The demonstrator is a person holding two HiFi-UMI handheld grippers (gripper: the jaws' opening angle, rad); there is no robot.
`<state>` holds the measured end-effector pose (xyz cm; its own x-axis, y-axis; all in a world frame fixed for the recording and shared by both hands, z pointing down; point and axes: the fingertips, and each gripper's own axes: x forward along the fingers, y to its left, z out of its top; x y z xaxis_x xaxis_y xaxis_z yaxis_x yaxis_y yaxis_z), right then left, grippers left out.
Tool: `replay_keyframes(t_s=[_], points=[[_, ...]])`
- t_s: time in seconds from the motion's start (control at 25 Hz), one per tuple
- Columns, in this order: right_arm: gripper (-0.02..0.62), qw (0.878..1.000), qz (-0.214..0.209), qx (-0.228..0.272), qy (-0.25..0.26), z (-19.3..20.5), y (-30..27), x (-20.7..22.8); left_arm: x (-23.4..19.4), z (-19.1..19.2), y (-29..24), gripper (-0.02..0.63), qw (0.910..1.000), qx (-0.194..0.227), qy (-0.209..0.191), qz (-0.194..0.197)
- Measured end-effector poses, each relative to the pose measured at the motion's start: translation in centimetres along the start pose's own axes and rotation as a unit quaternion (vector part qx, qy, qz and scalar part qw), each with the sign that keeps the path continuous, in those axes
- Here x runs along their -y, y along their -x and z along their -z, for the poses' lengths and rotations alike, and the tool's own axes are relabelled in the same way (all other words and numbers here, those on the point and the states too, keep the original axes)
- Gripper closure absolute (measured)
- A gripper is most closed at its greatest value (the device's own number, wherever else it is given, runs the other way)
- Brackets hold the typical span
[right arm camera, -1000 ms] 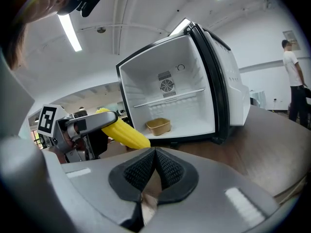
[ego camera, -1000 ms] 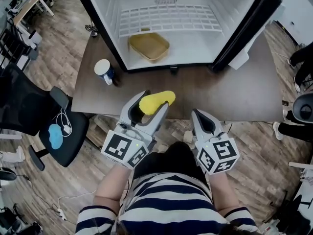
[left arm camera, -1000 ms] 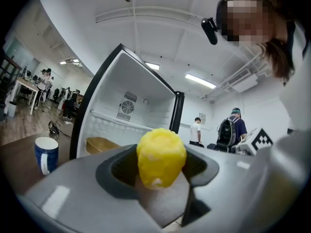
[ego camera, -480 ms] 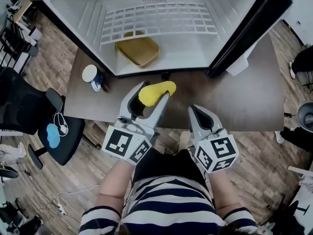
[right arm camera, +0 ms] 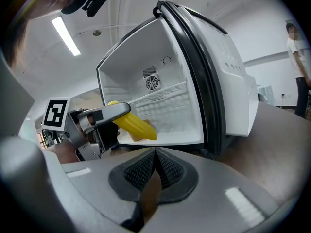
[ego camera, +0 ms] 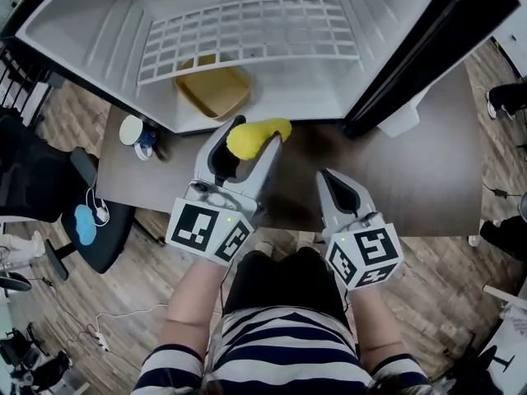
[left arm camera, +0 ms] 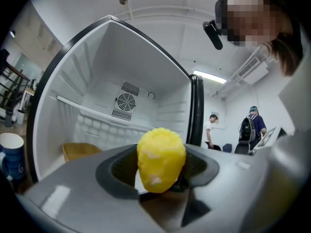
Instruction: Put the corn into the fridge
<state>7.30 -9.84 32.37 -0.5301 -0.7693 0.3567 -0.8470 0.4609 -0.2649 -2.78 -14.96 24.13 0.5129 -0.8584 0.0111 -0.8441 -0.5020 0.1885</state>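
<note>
Setting: an open white fridge (ego camera: 387,23) stands on a dark brown bench (ego camera: 428,171), seen from above over a person's striped shirt.
Left claw (ego camera: 251,135): pinches the yellow corn (ego camera: 262,132) across its middle, one jaw on each side.
Corn position: held in the air above the bench, at the lower front edge of the fridge opening, lying crosswise with one end sticking out to the right of the jaws.
Right claw (ego camera: 324,179): jaws pressed together with nothing between them, held low over the bench to the right of the left claw and apart from it.
Inside the fridge: a white wire shelf (ego camera: 247,27) towards the back and a shallow tan tray (ego camera: 212,91) on the floor at front left.
Fridge door (ego camera: 428,48): swung open at the right.
Beside the fridge: a blue and white cup (ego camera: 137,132) on the bench's left end.
</note>
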Motion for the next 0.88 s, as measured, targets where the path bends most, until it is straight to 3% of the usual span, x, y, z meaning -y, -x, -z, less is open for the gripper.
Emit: replay_keyframes(t_s=[0.88], points=[[0.604,1.000,-0.019,-0.010,-0.006,2.0,-4.2,2.3,-1.2,2.3,-5.9,0.606,0.9981,0.000,-0.057,-0.024]])
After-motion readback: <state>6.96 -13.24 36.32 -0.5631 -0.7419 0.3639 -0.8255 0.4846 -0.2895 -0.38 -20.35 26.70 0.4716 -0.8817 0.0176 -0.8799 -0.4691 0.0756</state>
